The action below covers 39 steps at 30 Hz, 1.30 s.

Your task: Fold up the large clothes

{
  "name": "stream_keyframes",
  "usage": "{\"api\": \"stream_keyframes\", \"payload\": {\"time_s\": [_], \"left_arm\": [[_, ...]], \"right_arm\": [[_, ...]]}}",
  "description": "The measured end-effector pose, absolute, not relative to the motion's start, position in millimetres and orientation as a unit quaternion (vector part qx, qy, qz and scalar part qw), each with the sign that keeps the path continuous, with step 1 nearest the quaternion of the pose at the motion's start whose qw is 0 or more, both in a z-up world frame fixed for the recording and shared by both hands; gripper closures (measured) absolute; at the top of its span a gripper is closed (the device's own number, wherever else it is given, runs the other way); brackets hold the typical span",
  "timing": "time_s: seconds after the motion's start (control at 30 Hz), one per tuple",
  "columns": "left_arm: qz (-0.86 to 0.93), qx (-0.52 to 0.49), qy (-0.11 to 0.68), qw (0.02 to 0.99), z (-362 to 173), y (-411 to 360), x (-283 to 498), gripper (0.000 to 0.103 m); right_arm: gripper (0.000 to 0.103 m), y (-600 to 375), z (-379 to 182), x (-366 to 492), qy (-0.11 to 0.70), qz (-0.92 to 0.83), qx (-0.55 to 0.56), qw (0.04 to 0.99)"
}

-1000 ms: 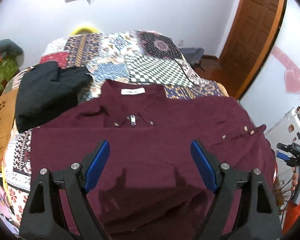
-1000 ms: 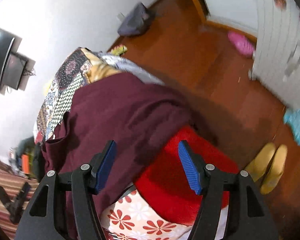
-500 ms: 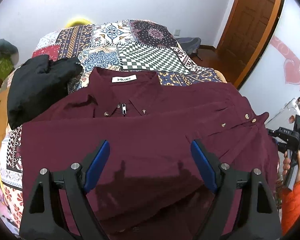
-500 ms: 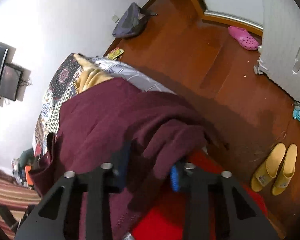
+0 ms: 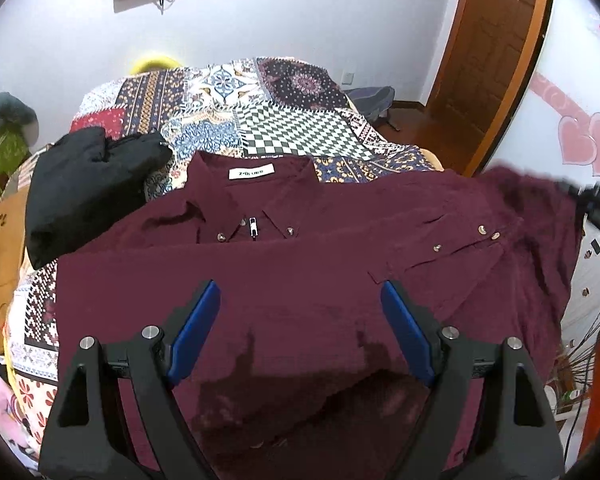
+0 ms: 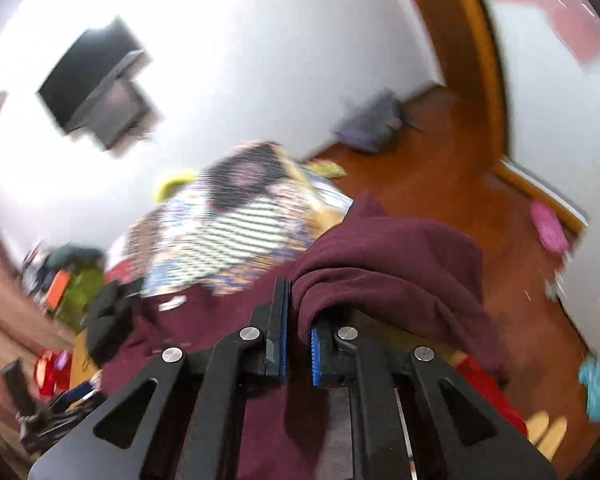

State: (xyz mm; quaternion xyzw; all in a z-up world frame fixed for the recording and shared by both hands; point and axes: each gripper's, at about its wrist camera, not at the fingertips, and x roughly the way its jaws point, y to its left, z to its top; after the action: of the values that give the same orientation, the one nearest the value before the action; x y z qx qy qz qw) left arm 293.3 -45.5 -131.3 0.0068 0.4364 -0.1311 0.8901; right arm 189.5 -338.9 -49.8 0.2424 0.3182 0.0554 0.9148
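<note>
Maroon shirt [image 5: 300, 280] lies spread on the bed [image 5: 292, 128]. Right hand-held gripper [image 6: 298, 344], jaws just closed, pinches its right edge; left hand-held gripper [image 5: 300, 320] hangs spread. First fold underway: next, carry edge leftward

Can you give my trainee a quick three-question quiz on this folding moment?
1. True or false: the right hand-held gripper is shut on the maroon shirt.
2. What lies on the patchwork quilt next to the shirt's collar: A) a black garment, B) a white towel, C) a blue pillow?
3. Fill in: the left hand-held gripper hovers above the shirt with its jaws ____.

Key:
1. True; maroon fabric is bunched between its blue pads.
2. A; the black garment lies beside the collar.
3. Open, with nothing between them.
</note>
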Motion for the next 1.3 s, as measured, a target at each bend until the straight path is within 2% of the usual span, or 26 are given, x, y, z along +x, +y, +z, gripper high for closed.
{"api": "stream_keyframes", "payload": {"time_s": [0.1,0.2,0.33,0.53,0.63,0.7,0.87,0.93,1.3], "left_arm": [[-0.137,0.013,0.432,0.891,-129,-45,288,0.020],[-0.137,0.020,0.428,0.893,-130,-44,283,0.020],[-0.140,0.017,0.431,0.891,-132,-40,280,0.020],[-0.141,0.012,0.433,0.890,-136,-33,274,0.020],[-0.139,0.010,0.435,0.890,-137,-32,274,0.020],[-0.140,0.006,0.434,0.890,-137,-32,273,0.020],[-0.140,0.006,0.429,0.892,-133,-36,272,0.020],[-0.141,0.008,0.426,0.893,-132,-40,272,0.020],[-0.144,0.016,0.438,0.887,-135,-55,280,0.020]], "right_arm": [[0.096,-303,-44,188,0.320,0.106,0.216,0.916],[0.095,-279,-62,190,0.356,0.119,0.207,0.904],[0.094,-274,-101,194,0.419,0.118,0.234,0.869],[0.092,-274,-106,186,0.462,0.116,0.220,0.851],[0.078,-281,-95,180,0.449,0.118,0.221,0.858],[0.057,-289,-85,175,0.429,0.098,0.223,0.870],[0.038,-322,-75,170,0.392,0.039,0.254,0.883],[0.036,-340,-82,172,0.393,0.014,0.274,0.878],[0.036,-400,-167,201,0.438,-0.044,0.408,0.800]]}}
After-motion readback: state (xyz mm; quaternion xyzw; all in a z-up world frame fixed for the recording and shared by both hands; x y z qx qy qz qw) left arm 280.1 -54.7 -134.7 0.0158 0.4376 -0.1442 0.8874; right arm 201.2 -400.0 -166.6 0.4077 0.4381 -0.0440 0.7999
